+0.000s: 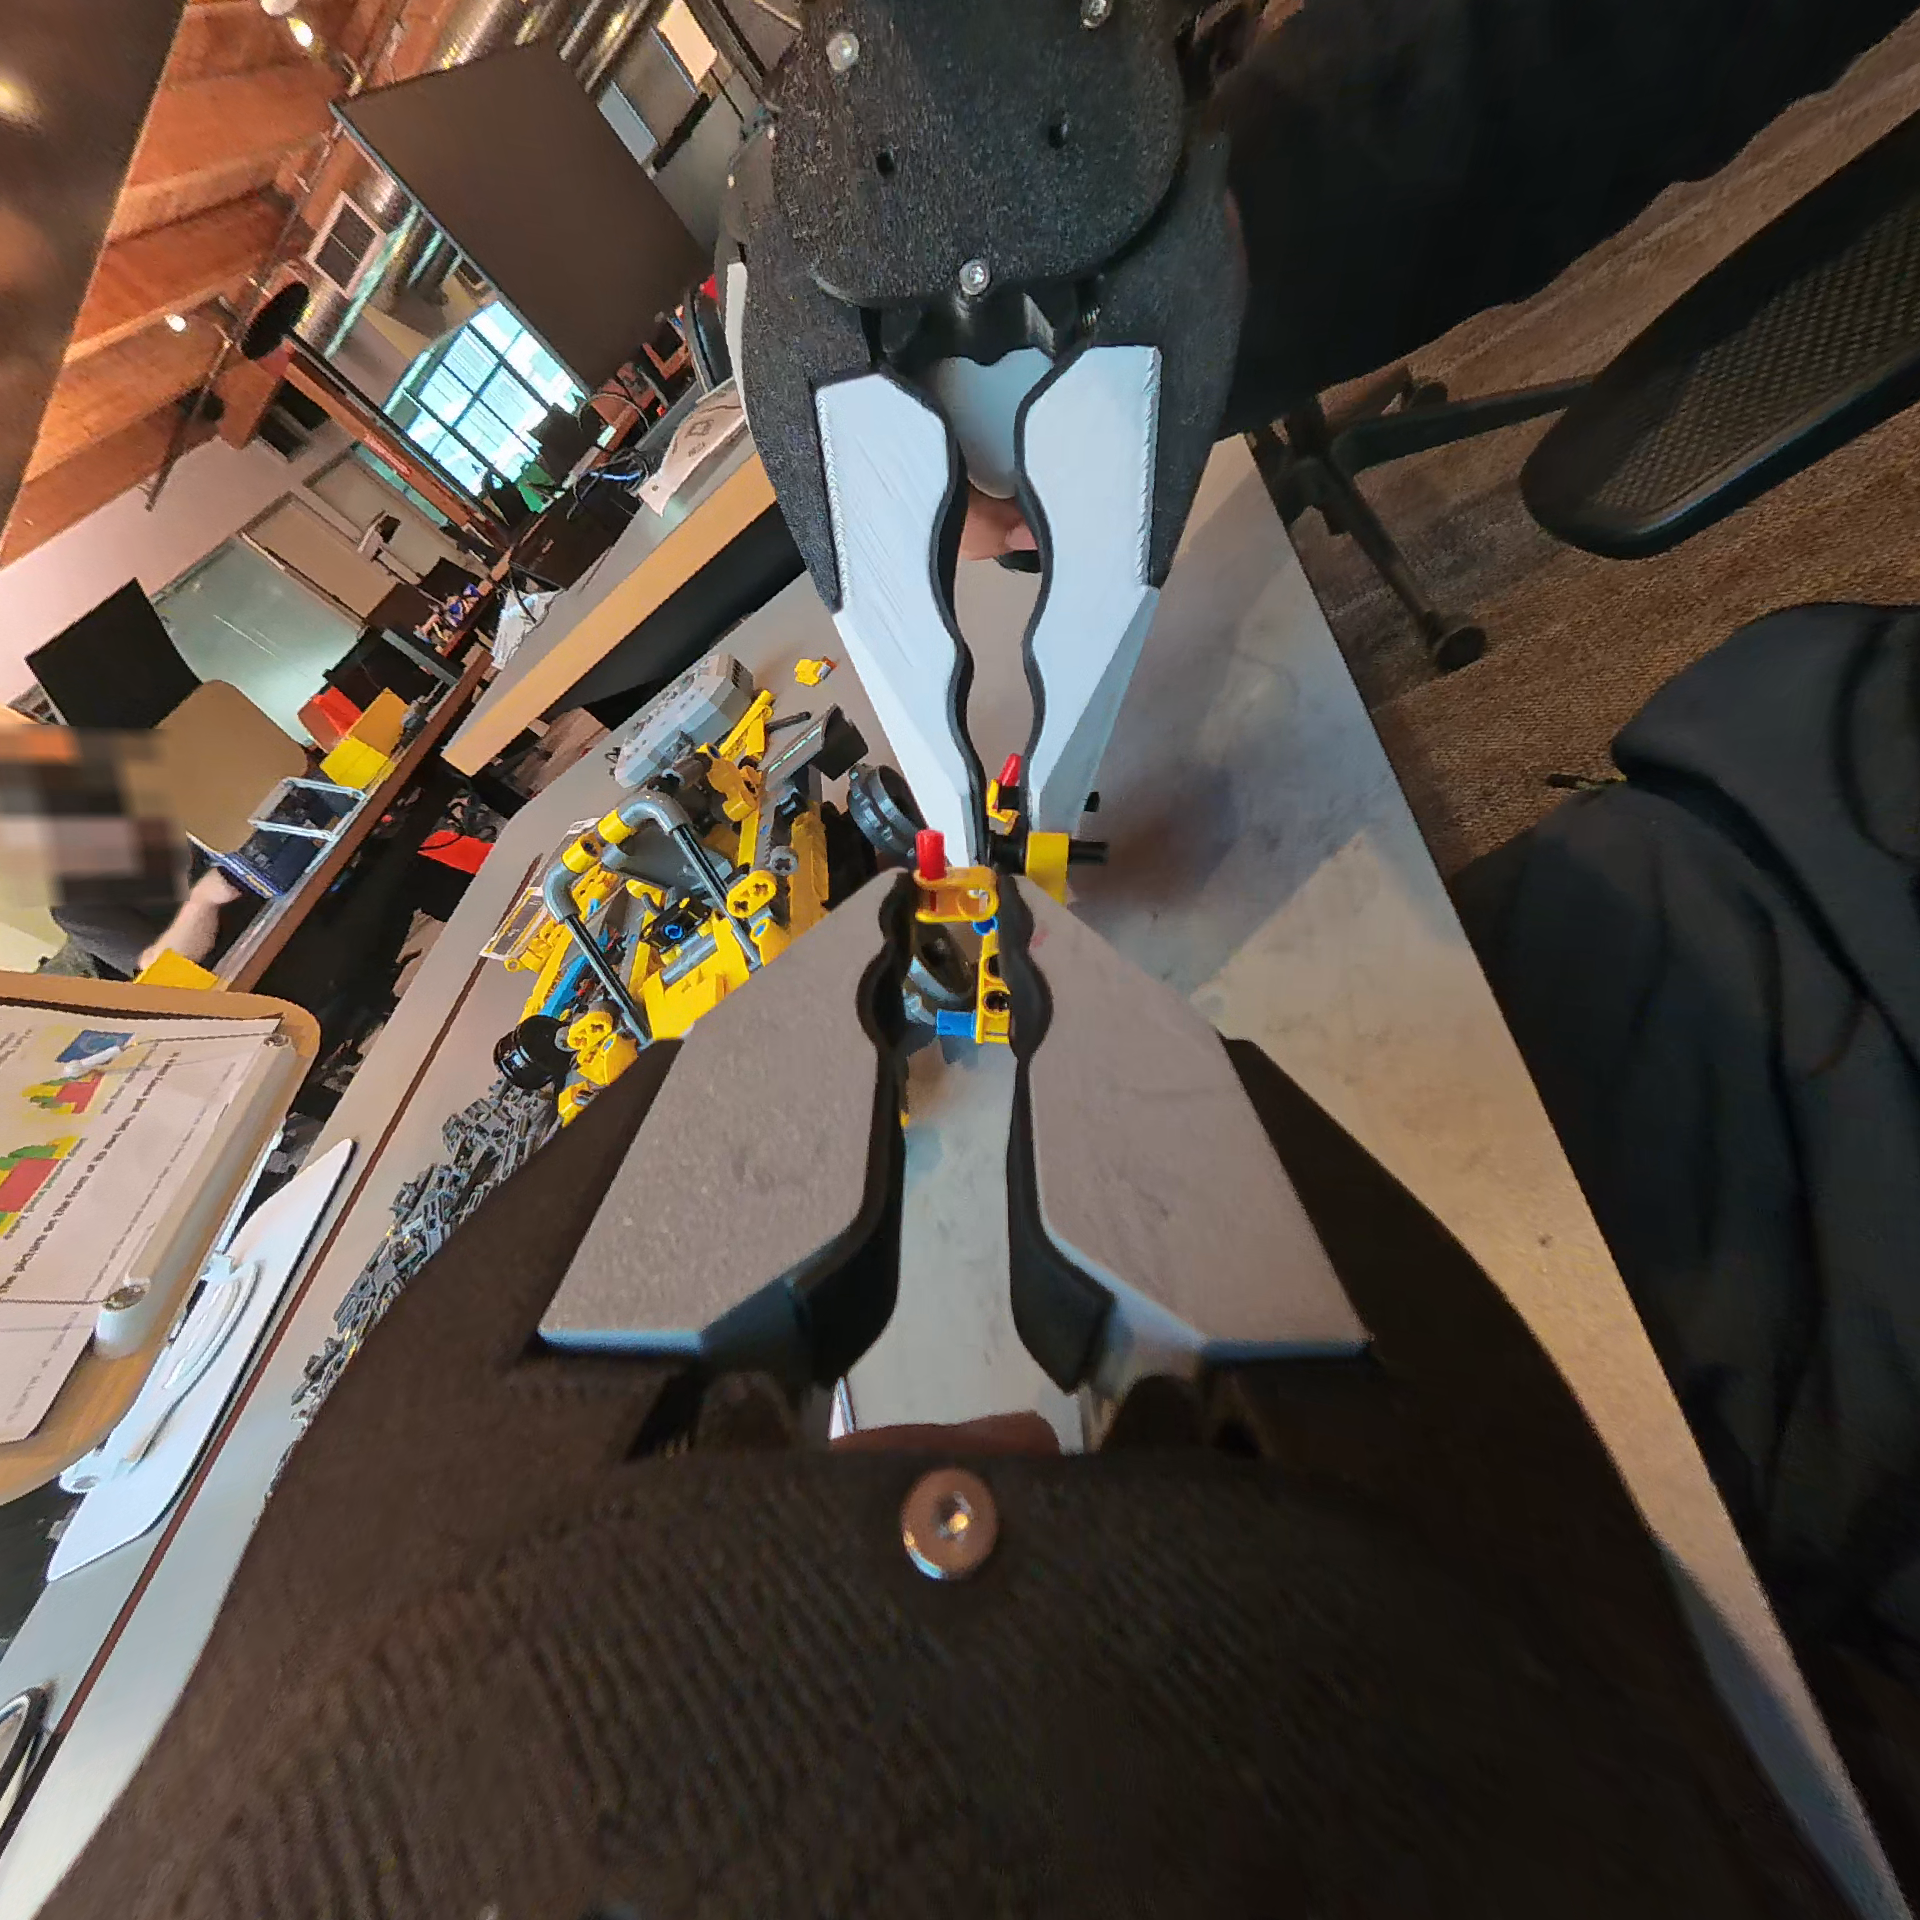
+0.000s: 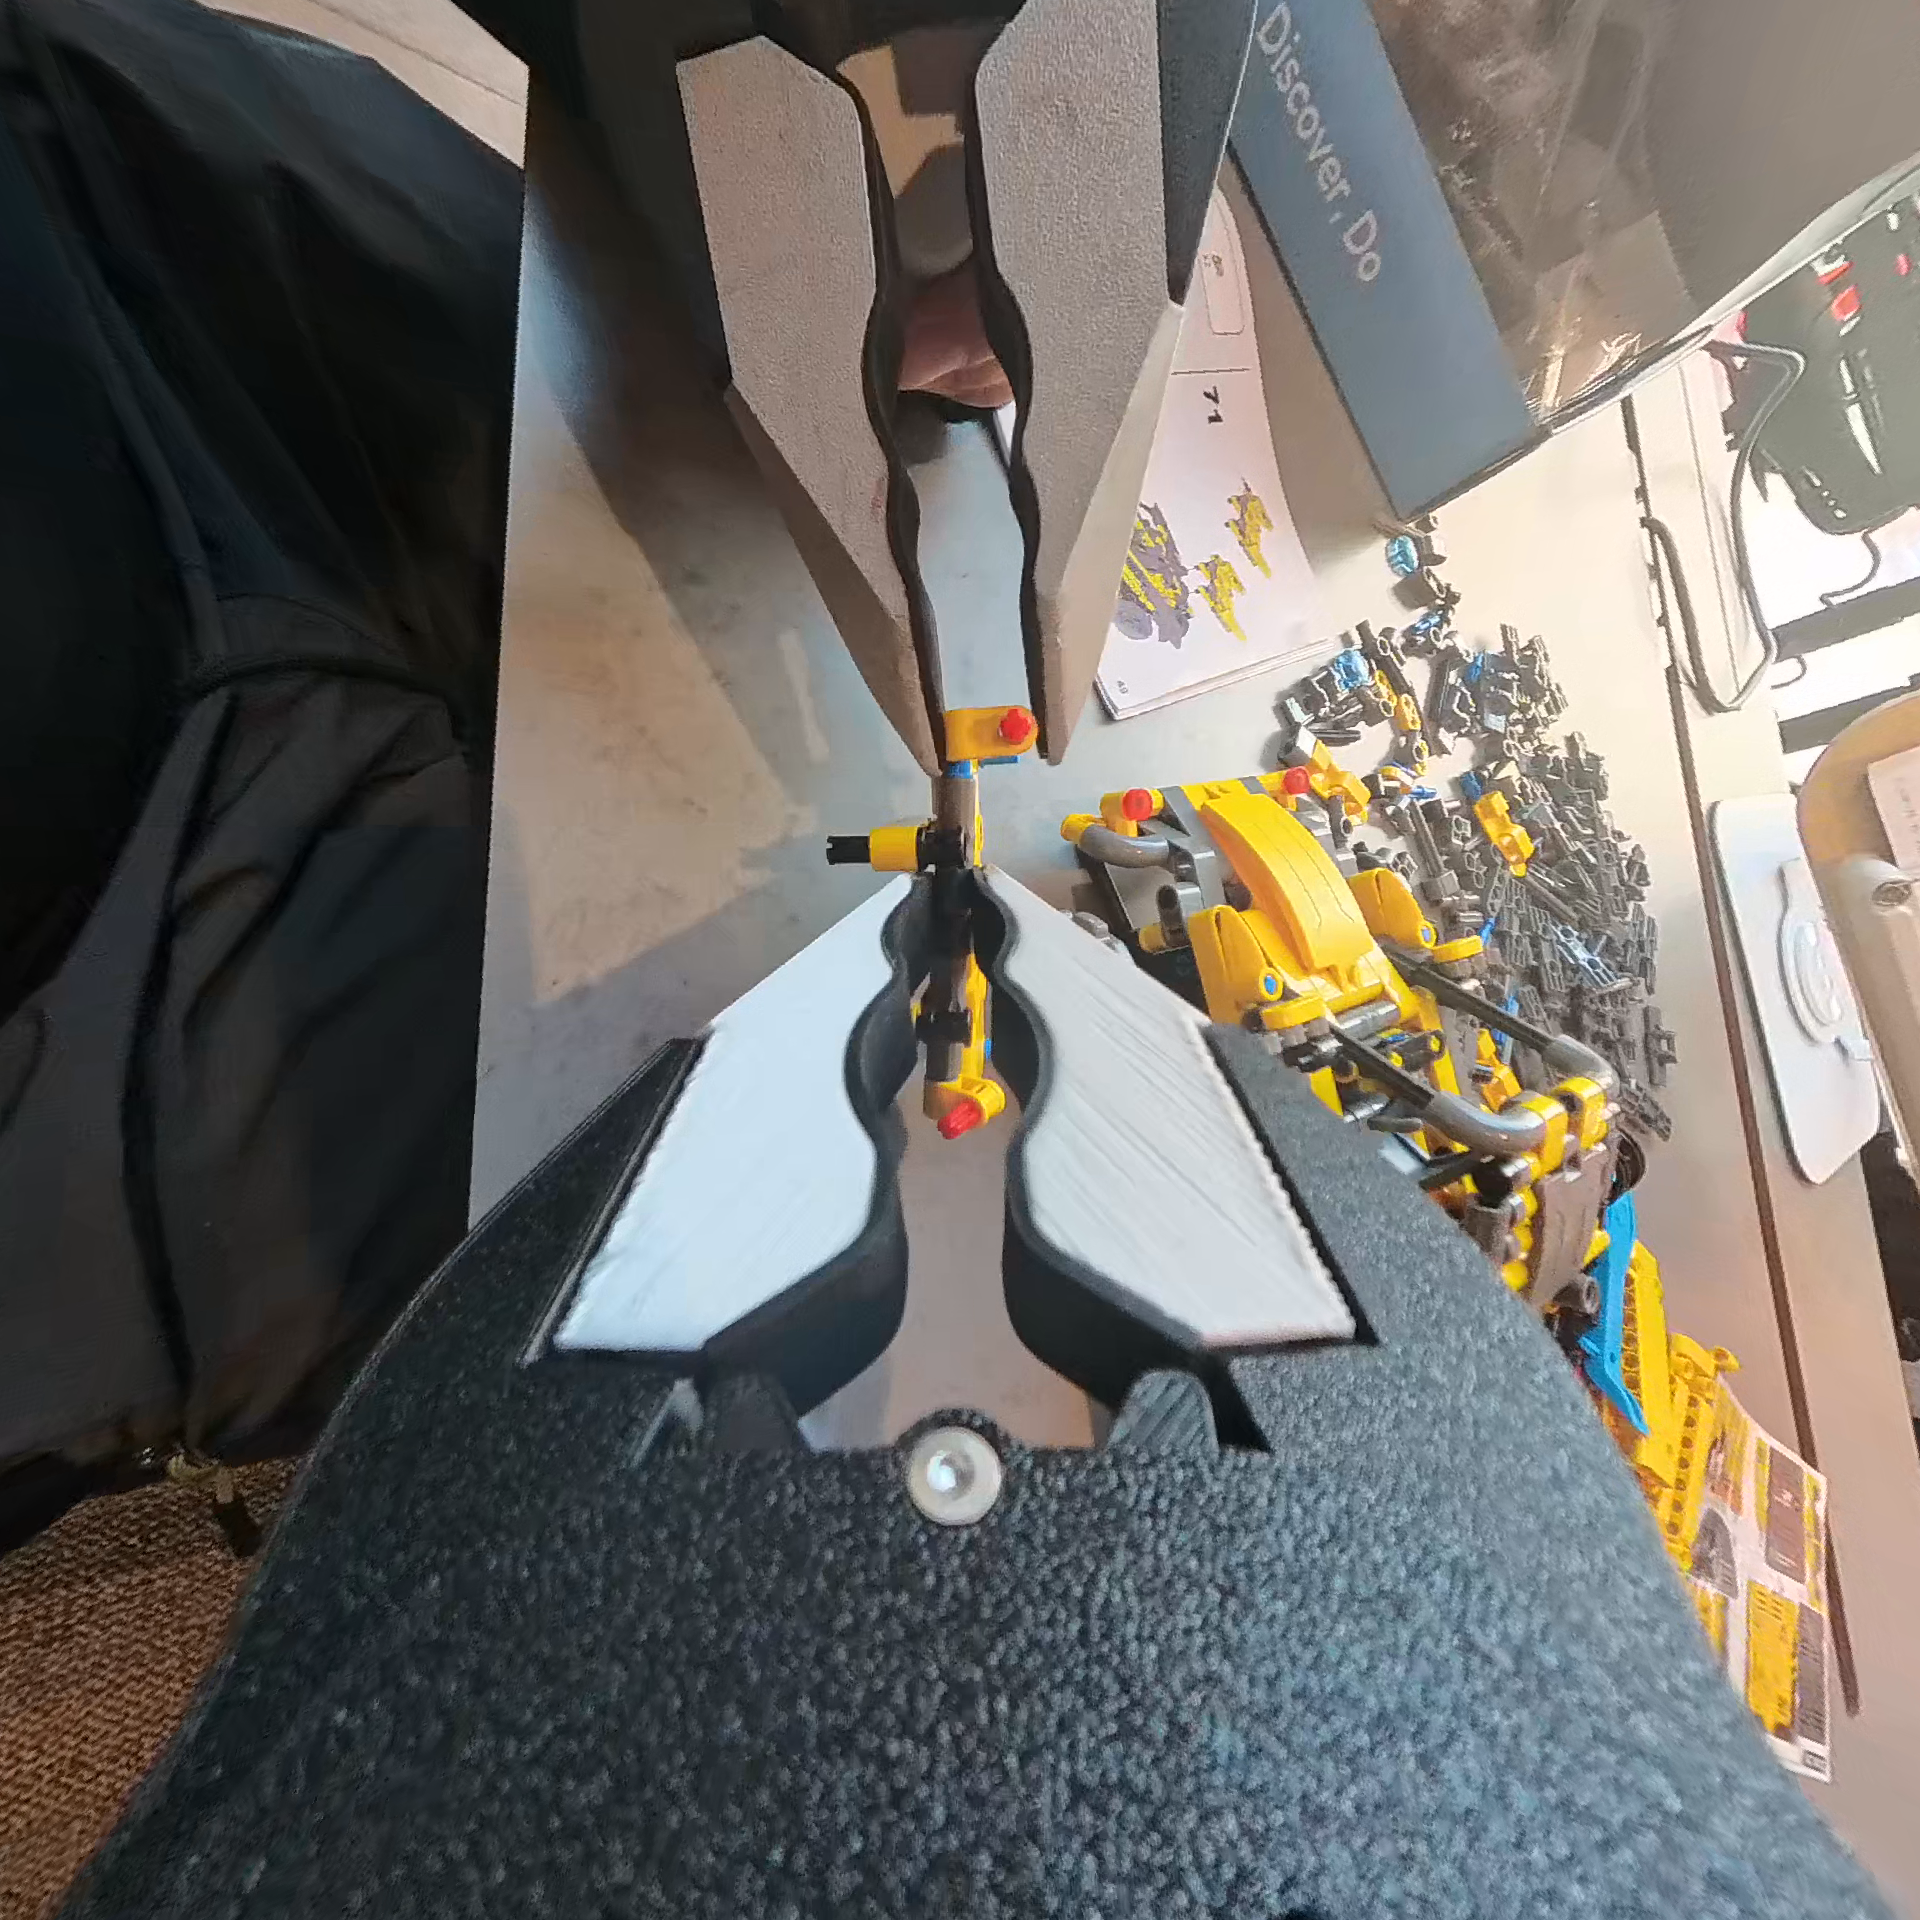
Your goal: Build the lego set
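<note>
Grey table (image 2: 644, 623), office behind | my left gripper (image 1: 951, 894) pinches one end of a small yellow brick assembly (image 2: 951, 831) | my right gripper (image 2: 951, 883) clamps its other end, tips nearly meeting above the tabletop | yellow model vehicle (image 2: 1299, 935) and loose parts pile (image 2: 1538, 790) just beside.

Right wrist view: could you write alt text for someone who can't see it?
Two hand-held grippers meet tip to tip over a grey table, both clamping one small yellow brick assembly: the right gripper from below, the left gripper from above. A larger yellow brick model and loose dark pieces lie alongside.
</note>
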The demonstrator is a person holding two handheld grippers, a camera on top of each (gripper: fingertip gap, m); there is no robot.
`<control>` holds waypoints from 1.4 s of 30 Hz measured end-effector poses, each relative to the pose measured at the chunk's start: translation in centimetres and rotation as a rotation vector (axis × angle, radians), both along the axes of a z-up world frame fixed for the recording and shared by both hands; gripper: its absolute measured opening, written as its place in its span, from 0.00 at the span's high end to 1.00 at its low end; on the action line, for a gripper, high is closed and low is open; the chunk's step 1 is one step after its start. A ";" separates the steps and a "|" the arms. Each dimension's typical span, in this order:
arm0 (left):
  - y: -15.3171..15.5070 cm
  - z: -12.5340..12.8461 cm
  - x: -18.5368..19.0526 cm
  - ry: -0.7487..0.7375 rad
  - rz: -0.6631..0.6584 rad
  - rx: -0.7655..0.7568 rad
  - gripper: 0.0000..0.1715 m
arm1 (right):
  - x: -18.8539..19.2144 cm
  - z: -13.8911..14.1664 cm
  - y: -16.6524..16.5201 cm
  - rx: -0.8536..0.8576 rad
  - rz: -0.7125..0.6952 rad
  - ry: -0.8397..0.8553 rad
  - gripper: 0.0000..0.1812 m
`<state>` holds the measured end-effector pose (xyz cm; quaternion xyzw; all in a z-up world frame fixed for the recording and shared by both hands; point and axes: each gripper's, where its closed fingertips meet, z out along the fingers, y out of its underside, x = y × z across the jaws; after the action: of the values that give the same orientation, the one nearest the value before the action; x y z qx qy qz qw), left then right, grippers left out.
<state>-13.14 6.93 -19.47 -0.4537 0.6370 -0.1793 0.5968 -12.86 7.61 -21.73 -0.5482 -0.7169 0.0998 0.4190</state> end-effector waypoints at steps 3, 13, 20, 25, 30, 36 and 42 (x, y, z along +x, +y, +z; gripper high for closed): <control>0.1 -0.2 0.0 0.013 0.005 -0.012 0.93 | 0.0 -0.2 0.0 -0.010 0.000 0.011 0.96; 0.5 -1.3 -0.2 0.084 0.046 -0.022 0.93 | 0.1 -1.3 0.5 0.012 -0.010 -0.002 0.96; 0.7 -1.4 -0.5 0.096 0.063 -0.039 0.93 | 0.3 -1.2 0.6 0.002 -0.010 0.019 0.96; 0.5 -1.0 -0.5 0.071 0.044 -0.040 0.93 | 0.2 -1.1 0.5 0.002 -0.007 0.025 0.96; 0.5 -1.6 -0.4 0.105 0.046 -0.034 0.93 | 0.2 -1.2 0.4 -0.021 -0.005 0.037 0.97; 0.5 -1.6 -0.4 0.107 0.046 -0.039 0.93 | 0.1 -1.2 0.5 -0.024 -0.007 0.032 0.96; 0.5 -1.6 -0.4 0.106 0.047 -0.034 0.93 | 0.2 -1.2 0.5 -0.026 0.001 0.025 0.96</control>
<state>-13.49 7.46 -21.10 -0.4876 0.6537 -0.1516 0.5585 -12.68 8.13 -22.90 -0.5518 -0.7107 0.1161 0.4206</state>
